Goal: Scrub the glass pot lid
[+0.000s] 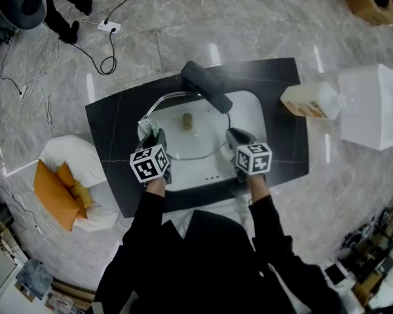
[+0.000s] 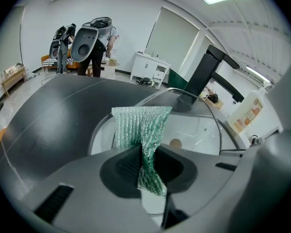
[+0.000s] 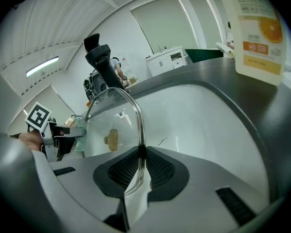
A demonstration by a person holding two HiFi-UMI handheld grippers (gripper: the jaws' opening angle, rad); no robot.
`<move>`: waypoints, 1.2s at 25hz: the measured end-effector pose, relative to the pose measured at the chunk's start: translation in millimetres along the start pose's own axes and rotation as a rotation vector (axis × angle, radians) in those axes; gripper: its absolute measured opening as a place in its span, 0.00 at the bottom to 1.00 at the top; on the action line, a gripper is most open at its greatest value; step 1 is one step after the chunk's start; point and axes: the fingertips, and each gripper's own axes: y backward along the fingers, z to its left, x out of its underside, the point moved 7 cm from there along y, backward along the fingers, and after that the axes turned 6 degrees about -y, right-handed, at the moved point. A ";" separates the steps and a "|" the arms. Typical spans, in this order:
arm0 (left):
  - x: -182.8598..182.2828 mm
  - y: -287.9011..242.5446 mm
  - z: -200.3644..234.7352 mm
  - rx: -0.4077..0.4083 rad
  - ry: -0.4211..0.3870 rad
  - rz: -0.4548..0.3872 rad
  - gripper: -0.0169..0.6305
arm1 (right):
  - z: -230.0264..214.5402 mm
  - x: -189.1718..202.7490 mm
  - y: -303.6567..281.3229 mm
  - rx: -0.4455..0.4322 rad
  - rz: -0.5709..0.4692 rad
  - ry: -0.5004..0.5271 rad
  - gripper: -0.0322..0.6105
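Standing on a grey marble floor [image 1: 183, 25], a black counter [image 1: 111, 129] is seen with a white sink [image 1: 249, 113] set into it and a black tap [image 1: 206, 86] reaching over the basin. The lid [image 3: 114, 125] is held tilted over the sink, its metal rim clamped between the closed jaws of the right gripper [image 3: 141, 155]. A green pad [image 2: 140, 125] is pinched in the closed jaws of the left gripper [image 2: 144, 161] and is held at the lid's left edge; whether they touch cannot be told. A bottle [image 1: 311, 101] lies on the counter's right end, near a white box [image 1: 373, 106]. A white and orange cushion [image 1: 72, 188] is seen left of the counter, and cables [image 1: 105, 61] are strewn beyond it.
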 end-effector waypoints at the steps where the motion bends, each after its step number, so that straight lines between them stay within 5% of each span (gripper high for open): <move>1: 0.1 -0.9 -0.5 -0.002 -0.004 0.000 0.12 | -0.2 0.1 -0.4 -0.002 -0.001 0.000 0.12; 30: 1.8 -16.9 -19.8 0.044 -0.054 0.025 0.12 | 0.8 1.2 0.5 0.005 0.006 0.003 0.12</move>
